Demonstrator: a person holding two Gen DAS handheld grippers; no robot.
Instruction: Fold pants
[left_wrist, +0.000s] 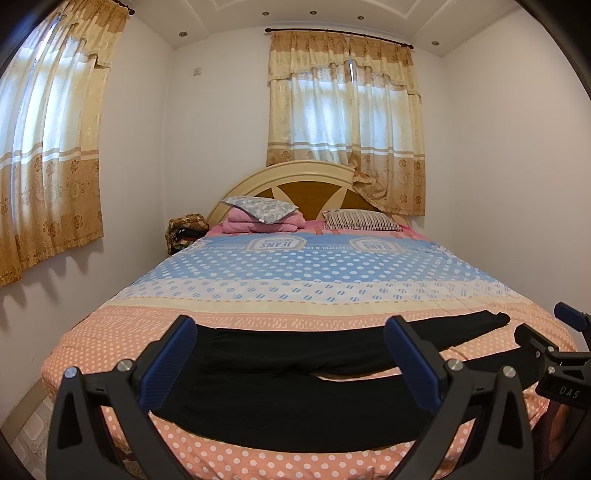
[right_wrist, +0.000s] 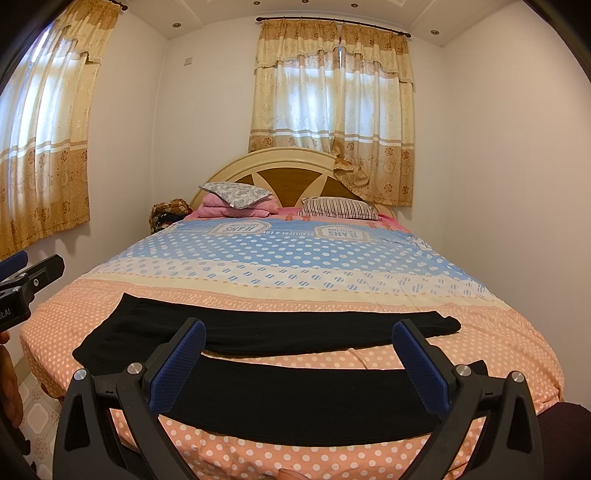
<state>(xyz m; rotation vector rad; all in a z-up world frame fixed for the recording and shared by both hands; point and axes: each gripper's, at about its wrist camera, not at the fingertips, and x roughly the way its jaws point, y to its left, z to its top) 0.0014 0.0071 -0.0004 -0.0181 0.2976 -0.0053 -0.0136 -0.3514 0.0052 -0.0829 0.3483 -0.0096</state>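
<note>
Black pants (left_wrist: 295, 387) lie flat across the foot of the bed, waist to the left, the two legs spread apart toward the right; they also show in the right wrist view (right_wrist: 295, 398). My left gripper (left_wrist: 291, 354) is open and empty, held above the waist end. My right gripper (right_wrist: 301, 350) is open and empty, above the near leg. The right gripper shows at the right edge of the left wrist view (left_wrist: 554, 347). The left gripper shows at the left edge of the right wrist view (right_wrist: 22, 280).
The bed (left_wrist: 314, 280) has a polka-dot cover in pink, cream and blue. Pillows (left_wrist: 258, 208) and a folded pink blanket (left_wrist: 266, 223) lie by the headboard (left_wrist: 295, 184). Walls stand close on both sides. A bag (left_wrist: 184, 230) sits in the far left corner.
</note>
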